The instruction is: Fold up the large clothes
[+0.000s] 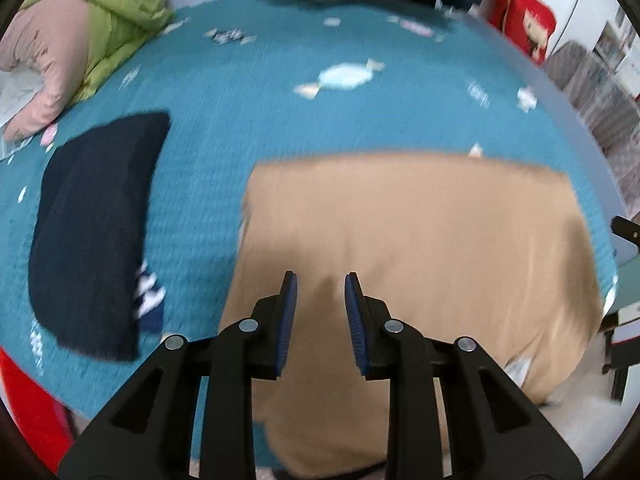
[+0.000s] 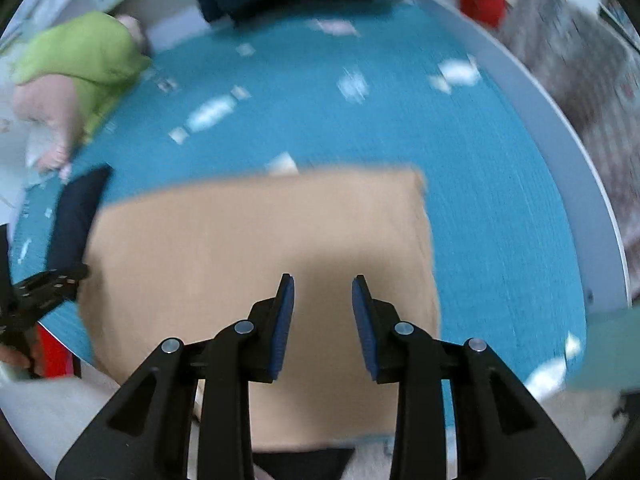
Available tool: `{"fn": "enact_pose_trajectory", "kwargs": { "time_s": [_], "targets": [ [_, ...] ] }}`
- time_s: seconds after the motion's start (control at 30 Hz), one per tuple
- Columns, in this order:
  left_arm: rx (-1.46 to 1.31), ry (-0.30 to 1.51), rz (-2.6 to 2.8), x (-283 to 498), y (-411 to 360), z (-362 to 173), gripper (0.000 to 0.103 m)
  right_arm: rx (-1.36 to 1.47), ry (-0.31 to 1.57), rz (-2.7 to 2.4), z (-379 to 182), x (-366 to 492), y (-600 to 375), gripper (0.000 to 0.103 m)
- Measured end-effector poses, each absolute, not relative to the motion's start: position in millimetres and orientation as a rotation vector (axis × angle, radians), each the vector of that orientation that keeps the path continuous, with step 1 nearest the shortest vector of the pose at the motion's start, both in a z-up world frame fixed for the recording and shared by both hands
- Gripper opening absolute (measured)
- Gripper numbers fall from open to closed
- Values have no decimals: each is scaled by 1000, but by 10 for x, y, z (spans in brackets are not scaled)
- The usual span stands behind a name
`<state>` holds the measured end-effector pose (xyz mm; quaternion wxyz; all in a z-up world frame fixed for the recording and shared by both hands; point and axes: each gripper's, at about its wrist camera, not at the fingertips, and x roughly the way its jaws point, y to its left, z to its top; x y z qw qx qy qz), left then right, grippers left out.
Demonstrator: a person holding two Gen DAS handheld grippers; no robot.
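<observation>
Both my left gripper (image 1: 321, 280) and right gripper (image 2: 323, 282) hung spread and empty over the tan garment (image 1: 420, 248), which lay folded on the teal bedspread (image 1: 248, 120) at its near edge. Fold looked finished; next, probably, stacking it beside the dark folded garment (image 1: 96, 232) at left.

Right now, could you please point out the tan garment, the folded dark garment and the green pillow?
tan garment (image 1: 420, 232), left wrist view, middle of its flat top.
folded dark garment (image 1: 92, 232), left wrist view, its centre.
green pillow (image 2: 80, 52), right wrist view, its upper face.
</observation>
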<state>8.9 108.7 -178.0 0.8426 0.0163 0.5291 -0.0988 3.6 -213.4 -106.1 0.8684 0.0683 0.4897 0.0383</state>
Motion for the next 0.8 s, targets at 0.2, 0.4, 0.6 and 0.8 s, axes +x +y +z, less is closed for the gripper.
{"fn": "enact_pose_trajectory", "kwargs": {
  "time_s": [0.2,0.4,0.6,0.8],
  "targets": [
    [-70,1077,-337,459,674,-1803,26,172,965,204,-1205,580,-1610,28],
    [-139,1051,-373,732,476,-2204,26,198,973,327,-1749,995,-1092,28],
    [-243,985,-362,821,760,-2538,3,237,960,301,-2175,1136,-1456,5],
    [-188,946,-277,822,950,-2504,3,271,932,51,-2226,1063,-2405,0]
  ]
}}
